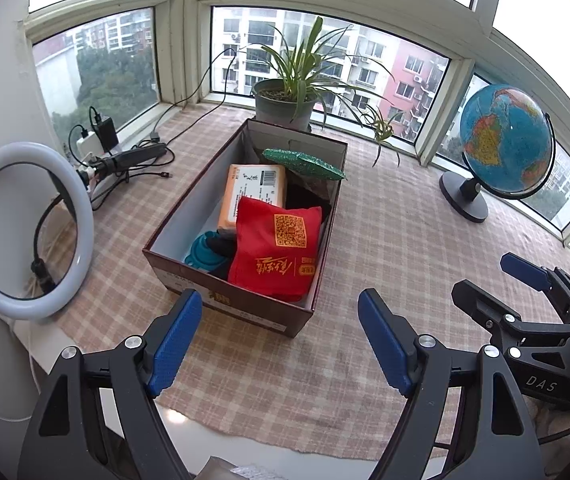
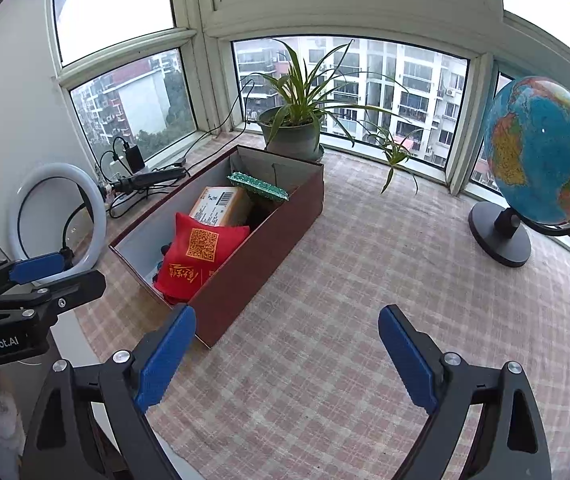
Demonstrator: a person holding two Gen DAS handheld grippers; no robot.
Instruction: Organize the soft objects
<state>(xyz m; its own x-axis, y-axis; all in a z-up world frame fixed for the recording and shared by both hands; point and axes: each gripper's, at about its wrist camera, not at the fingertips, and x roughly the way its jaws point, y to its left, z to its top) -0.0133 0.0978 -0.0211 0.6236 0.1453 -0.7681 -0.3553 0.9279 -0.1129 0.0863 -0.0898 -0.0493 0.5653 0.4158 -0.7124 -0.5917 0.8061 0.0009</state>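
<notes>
A dark red cardboard box (image 1: 245, 312) (image 2: 253, 256) stands on the checked cloth. Inside lie a red cloth bag with a yellow QR print (image 1: 277, 248) (image 2: 201, 252), an orange tissue pack (image 1: 255, 196) (image 2: 221, 204), a green glittery pouch (image 1: 305, 162) (image 2: 257, 188), a teal item (image 1: 203, 254) and something black. My left gripper (image 1: 281, 336) hovers open just in front of the box's near end, nothing between its blue pads. My right gripper (image 2: 285, 356) is open over bare cloth to the right of the box. Each gripper shows at the edge of the other's view.
A potted plant (image 1: 285, 100) (image 2: 293, 132) stands behind the box by the windows. A globe (image 1: 501, 140) (image 2: 541, 160) sits at the right. A ring light (image 1: 25, 228) (image 2: 57, 220), chargers and cables (image 1: 125, 152) occupy the left. The cloth's front edge (image 1: 245, 428) ends on a white surface.
</notes>
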